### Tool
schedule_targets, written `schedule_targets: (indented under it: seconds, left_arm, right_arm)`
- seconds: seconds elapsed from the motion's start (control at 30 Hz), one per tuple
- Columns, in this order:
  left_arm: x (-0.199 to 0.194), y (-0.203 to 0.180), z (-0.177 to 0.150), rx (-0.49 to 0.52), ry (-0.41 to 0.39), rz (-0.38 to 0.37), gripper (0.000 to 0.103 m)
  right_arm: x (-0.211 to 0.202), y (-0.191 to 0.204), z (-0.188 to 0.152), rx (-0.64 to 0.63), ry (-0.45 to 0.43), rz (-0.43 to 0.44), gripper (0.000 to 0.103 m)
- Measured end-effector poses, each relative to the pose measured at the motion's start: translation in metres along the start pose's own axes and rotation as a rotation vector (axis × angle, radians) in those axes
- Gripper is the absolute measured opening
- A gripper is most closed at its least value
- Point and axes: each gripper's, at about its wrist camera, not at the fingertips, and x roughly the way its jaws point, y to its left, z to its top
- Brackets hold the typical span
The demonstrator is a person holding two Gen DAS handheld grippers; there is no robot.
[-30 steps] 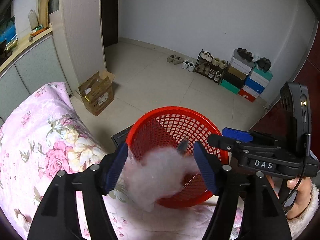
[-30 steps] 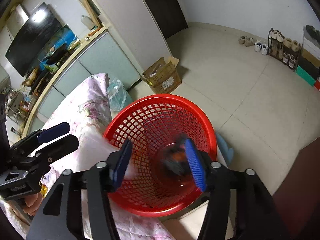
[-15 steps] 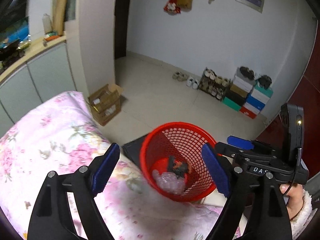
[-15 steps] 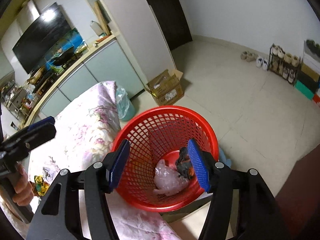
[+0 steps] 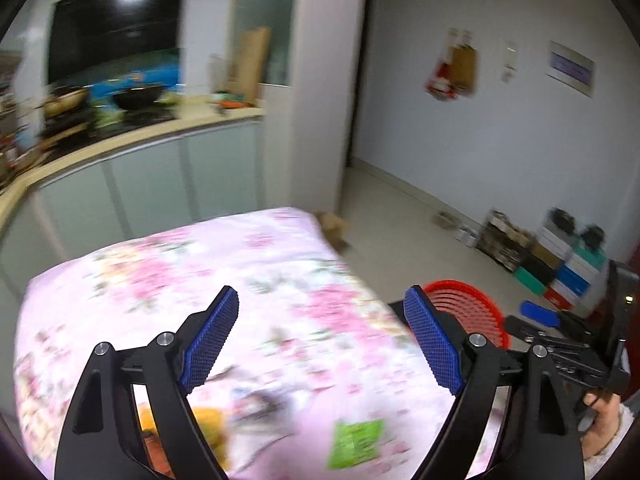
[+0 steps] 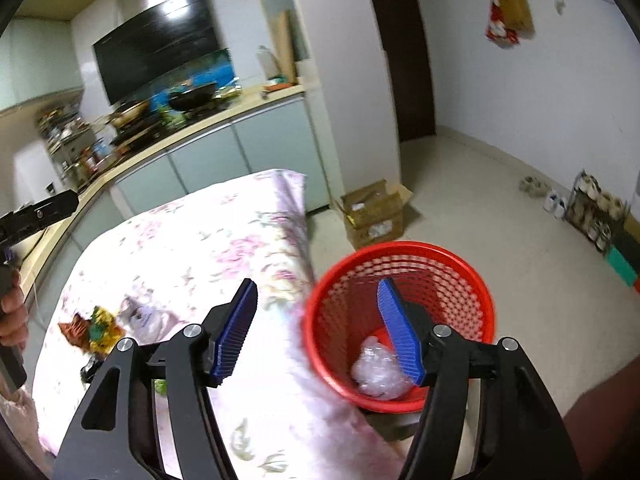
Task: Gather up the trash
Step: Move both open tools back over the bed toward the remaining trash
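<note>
Both jaw sets have just been opening, nothing between: left hand-held gripper (image 5: 320,344) wide over the floral bed (image 5: 280,280); right hand-held gripper (image 6: 318,330) fairly wide, red mesh basket (image 6: 400,252) at 2 o'clock, clear plastic wad (image 6: 376,372) inside.

You have one red plastic mesh basket (image 6: 400,320) at the lower right of the right wrist view, holding one crumpled clear plastic wad (image 6: 378,374). One open brown cardboard box (image 6: 374,212) sits on the floor above it. In the left wrist view, one green printed wrapper (image 5: 354,442) and one yellow crumpled wrapper (image 5: 210,430) lie near the bottom edge.
</note>
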Motion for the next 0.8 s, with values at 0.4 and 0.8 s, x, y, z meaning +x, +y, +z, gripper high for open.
schedule_targets:
  seconds: [0.4, 0.8]
  left_arm:
    - [-0.073, 0.129, -0.05, -0.201, -0.021, 0.265, 0.083]
    - [-0.049, 0.14, -0.108, -0.263, 0.074, 0.206, 0.087]
  right_arm:
    - [0.011, 0.047, -0.016, -0.035, 0.033, 0.066, 0.068]
    - [0.023, 0.073, -0.021, -0.07, 0.083, 0.076, 0.069]
